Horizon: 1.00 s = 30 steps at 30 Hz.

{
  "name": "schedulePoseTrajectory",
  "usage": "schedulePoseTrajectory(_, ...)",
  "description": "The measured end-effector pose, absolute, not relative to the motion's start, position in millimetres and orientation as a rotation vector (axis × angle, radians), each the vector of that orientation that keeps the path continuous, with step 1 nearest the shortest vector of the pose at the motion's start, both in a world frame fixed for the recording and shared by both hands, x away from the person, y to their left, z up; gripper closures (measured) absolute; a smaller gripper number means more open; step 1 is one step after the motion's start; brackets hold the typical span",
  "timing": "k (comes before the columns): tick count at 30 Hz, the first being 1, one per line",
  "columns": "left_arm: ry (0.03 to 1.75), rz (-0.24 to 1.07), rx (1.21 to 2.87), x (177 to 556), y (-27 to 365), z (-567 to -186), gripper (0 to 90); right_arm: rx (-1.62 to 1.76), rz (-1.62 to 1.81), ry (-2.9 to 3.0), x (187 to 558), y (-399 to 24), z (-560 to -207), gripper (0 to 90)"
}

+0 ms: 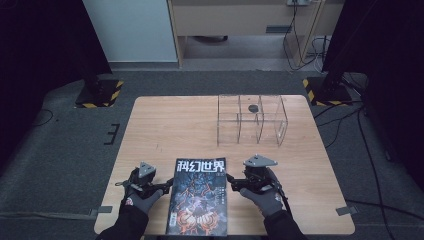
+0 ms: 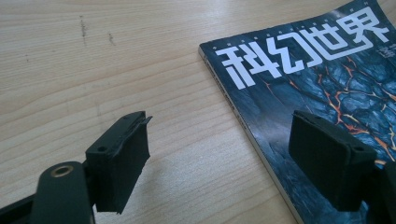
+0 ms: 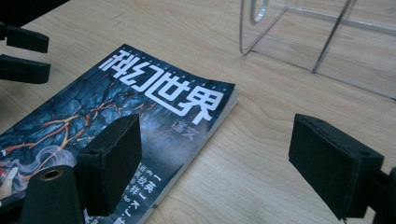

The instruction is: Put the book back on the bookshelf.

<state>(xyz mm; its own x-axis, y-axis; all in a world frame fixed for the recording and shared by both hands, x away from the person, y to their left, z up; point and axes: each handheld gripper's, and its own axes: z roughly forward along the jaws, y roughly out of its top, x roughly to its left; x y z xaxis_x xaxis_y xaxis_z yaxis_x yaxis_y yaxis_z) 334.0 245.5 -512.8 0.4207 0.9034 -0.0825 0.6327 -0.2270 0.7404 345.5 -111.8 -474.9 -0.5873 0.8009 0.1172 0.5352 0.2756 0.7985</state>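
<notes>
Dark blue and glossy, the thin magazine with big white letters and orange cracks on its cover (image 1: 198, 196) lies flat on the light wooden desk (image 1: 165, 125), at the middle of the near edge. I have my left gripper (image 1: 167, 185) just beside its left edge, fingers (image 2: 122, 156) wide open and holding nothing, one over bare wood and one over the cover. My right gripper (image 1: 231, 182) sits at its right edge, fingers (image 3: 112, 161) also wide open and holding nothing. A clear plastic box with dividers (image 1: 251, 120) stands toward the far right corner.
</notes>
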Motion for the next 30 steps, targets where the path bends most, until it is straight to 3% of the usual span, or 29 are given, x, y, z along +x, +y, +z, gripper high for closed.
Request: schedulePoseTrajectory(30,1.248,0.464,2.079,334.4,234.4,-521.1,18.8,1.261,1.192,2.377,332.1,-70.9,-519.1,19.2)
